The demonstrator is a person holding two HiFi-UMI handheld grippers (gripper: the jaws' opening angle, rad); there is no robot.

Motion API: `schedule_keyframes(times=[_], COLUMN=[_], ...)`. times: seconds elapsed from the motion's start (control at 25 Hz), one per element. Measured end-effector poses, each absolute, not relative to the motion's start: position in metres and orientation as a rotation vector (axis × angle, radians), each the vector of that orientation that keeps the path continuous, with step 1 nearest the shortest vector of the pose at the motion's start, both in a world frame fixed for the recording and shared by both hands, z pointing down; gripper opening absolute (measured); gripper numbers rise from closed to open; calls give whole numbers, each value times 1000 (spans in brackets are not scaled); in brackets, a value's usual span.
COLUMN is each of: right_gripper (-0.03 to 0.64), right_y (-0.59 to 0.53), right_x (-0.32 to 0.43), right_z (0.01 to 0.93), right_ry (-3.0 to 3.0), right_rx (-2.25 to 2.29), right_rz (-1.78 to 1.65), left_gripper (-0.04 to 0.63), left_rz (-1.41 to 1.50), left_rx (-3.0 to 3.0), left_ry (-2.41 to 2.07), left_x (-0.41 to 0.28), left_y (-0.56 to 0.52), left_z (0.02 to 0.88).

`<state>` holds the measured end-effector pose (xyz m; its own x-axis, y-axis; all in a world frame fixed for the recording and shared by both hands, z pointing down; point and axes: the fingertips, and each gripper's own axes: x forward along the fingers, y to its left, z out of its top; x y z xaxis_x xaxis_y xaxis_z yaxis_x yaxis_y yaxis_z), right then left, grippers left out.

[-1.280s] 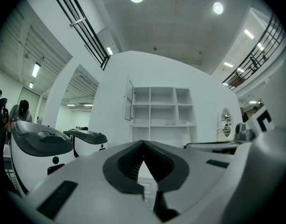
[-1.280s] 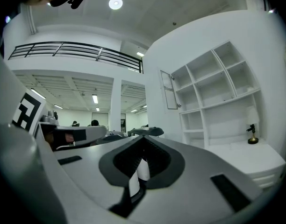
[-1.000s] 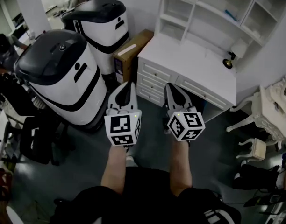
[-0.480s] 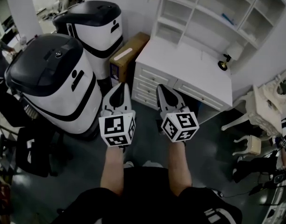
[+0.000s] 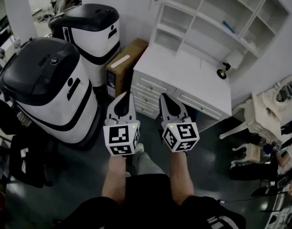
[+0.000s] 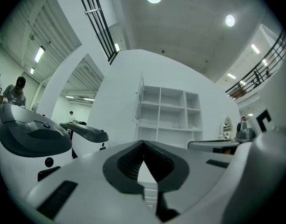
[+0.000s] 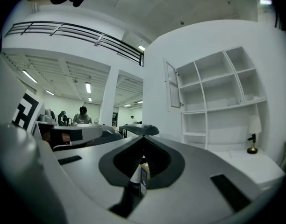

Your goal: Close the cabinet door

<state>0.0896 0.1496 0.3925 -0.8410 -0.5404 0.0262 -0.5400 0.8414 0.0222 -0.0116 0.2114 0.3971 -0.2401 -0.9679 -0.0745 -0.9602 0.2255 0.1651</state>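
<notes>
**Ann:** Head view first. What is in the middle?

**Ben:** Two arms come up from the bottom edge. The left gripper (image 5: 125, 98) is just left of the middle. The right gripper (image 5: 164, 99) is near it, on the right. Both point at a white desk (image 5: 184, 75) with drawers.

**Ann:** Are the fingers open?

**Ben:** No. In the left gripper view the fingers (image 6: 126, 160) meet at the tips and hold nothing. In the right gripper view those fingers (image 7: 157, 157) are pressed together too, and they also hold nothing.

**Ann:** Where is the door?

**Ben:** The door (image 6: 139, 101) is in the middle of the left gripper view. It hangs on the left side of the white shelves (image 6: 168, 108). It is swung out, so it is open. In the right gripper view it shows above the middle, again on the left side of the shelves. It is well apart from both grippers.

**Ann:** What else is there?

**Ben:** The shelves stand at the back of the desk, in the upper right of the head view. A small lamp (image 5: 223, 70) sits on the desk by its right end. Two big white and black machines (image 5: 46, 85) fill the left side. A brown box (image 5: 119, 63) stands between them and the desk.
</notes>
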Motion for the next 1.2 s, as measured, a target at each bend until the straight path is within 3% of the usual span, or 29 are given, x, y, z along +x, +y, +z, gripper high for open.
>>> schedule_keyframes(times=[1.2], right_gripper=[20], right_y=[-71], right_x=[6], right_z=[371], right_ry=[-3084], right_rx=[898], right_rz=[53], left_gripper=[11], left_rz=[-159], left_rx=[1928], left_ry=[-2458], left_x=[-99], left_y=[0], left_z=[380])
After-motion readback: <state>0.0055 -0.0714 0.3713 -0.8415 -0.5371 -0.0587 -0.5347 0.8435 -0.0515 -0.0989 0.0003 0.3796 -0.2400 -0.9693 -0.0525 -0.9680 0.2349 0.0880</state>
